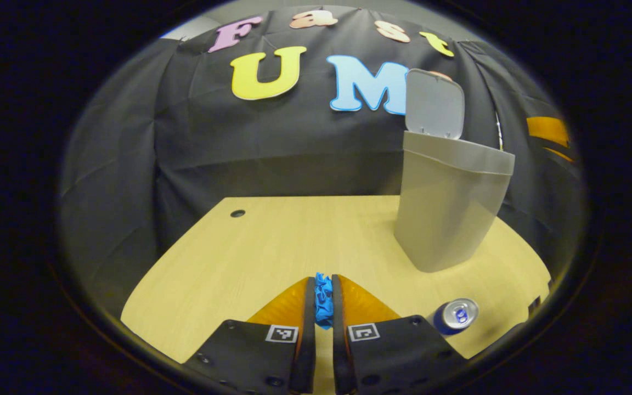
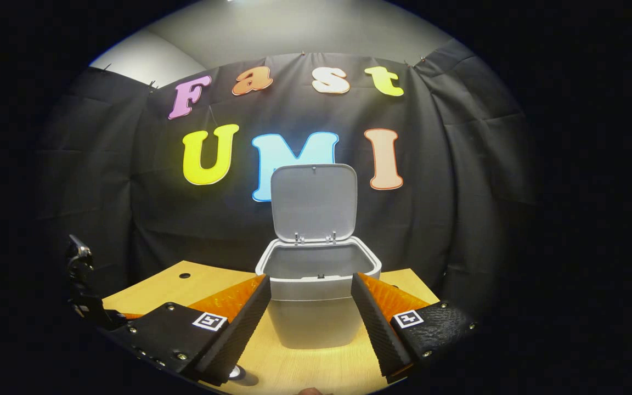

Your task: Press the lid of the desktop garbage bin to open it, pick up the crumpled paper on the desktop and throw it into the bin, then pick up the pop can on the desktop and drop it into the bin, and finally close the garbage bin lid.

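**Paper in the left grip, bin open and waiting**

From my seat, the pale wood-grain desktop [image 1: 250, 247] carries everything. On it stands the tall grey plastic garbage bin [image 1: 447, 214], its flat grey hinged lid [image 2: 314, 202] tipped upright at the back, so the mouth is open (the pressing step looks done). In the left gripper view the bin sits ahead and to the right of my fingers; the small blue-sided pop can with a silver top [image 1: 456, 316] stands upright on the desk near the lower right, well apart from the bin.

The step in hand, as I judge it, is carrying the paper to the bin. To do it well I would lift high enough to pass the front rim, bring the fingers squarely over the opening, and release only once the paper hangs inside the rim line, keeping wide of the raised lid so I don't knock it shut.

The left gripper [image 1: 323, 291] is nearly closed, both fingers pressing on the crumpled blue paper [image 1: 323, 300] pinched between them. The right gripper [image 2: 309, 293] stands wide open with nothing between its fingers, framing the bin just in front of it.
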`<state>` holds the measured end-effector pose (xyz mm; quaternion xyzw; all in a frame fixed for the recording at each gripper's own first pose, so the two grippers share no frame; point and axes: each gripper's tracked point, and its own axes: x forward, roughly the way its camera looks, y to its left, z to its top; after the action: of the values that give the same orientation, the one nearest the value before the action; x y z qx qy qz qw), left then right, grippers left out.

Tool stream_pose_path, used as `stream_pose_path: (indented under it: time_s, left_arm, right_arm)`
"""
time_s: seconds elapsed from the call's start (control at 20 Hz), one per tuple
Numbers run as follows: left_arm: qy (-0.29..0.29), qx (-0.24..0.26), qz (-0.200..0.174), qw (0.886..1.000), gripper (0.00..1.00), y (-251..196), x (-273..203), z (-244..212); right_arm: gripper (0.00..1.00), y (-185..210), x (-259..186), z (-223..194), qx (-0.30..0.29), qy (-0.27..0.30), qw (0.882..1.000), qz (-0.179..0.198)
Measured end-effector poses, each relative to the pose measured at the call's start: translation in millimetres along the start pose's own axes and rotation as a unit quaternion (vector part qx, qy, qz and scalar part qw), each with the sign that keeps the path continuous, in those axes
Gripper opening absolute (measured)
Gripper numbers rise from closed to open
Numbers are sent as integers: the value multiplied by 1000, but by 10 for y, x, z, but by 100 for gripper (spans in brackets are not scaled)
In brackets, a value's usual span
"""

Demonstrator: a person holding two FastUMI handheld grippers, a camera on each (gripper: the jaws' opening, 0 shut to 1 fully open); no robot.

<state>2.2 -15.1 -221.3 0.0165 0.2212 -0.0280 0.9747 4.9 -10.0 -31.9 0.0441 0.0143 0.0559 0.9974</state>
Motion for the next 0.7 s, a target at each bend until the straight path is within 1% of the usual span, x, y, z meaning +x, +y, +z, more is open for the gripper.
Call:
stream_pose_path:
  time_s: [0.3,0.55,0.6,0.65,0.7]
  left_arm:
    - [-58,24,-30,998,19,-396,28,581]
    - [-98,45,-59,992,19,-767,102,1018]
    - [-109,48,-66,991,28,-851,114,1104]
    - [-118,51,-71,989,28,-929,120,1193]
    - [-127,57,-77,987,19,-1007,146,1298]
  right_arm:
    - [95,-225,14,-15,4,0,1000,-17]
    - [95,-367,-10,-54,8,1,1000,-30]
    - [95,-388,-20,-58,9,2,999,-32]
    - [95,-412,-30,-69,9,3,999,-34]
    - [95,-433,-44,-73,11,4,999,-36]
